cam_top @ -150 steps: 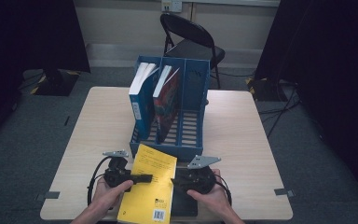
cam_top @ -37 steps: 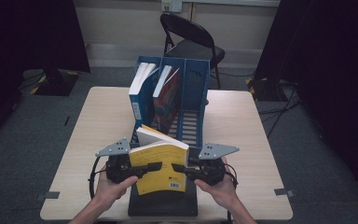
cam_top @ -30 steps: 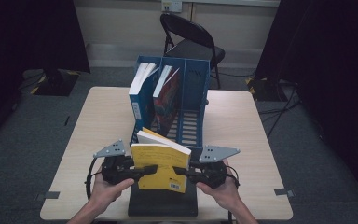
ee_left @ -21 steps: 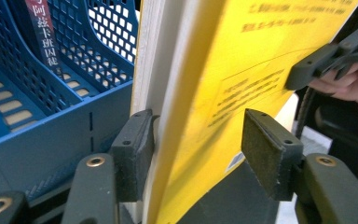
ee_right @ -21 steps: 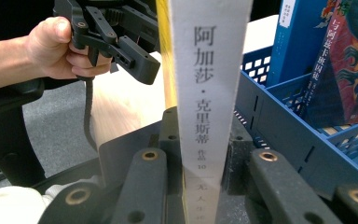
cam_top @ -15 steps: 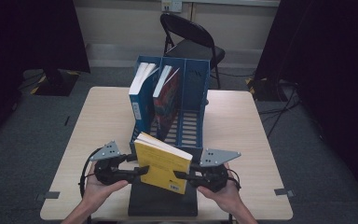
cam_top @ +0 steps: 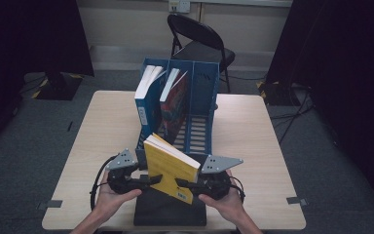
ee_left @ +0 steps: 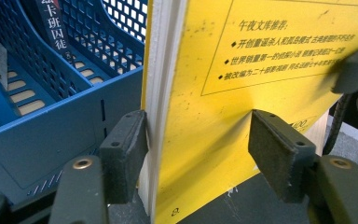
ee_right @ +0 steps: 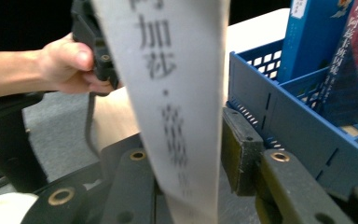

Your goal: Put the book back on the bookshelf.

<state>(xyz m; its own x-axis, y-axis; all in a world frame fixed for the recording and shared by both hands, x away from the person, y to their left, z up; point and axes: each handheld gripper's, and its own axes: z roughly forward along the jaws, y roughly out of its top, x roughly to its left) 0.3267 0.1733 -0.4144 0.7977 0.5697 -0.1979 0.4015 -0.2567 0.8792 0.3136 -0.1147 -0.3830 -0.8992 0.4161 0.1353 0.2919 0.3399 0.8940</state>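
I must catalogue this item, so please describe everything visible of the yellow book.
The yellow book is a thick paperback with a glossy cover, black Chinese print and white page edges. It stands tilted on a dark mat, just before the blue file rack. The left gripper straddles it; one pad touches the page edges. The right gripper brackets its grey spine.

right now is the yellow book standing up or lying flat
Standing, tilted: the yellow book rests on its bottom edge on the dark mat, top leaning left.
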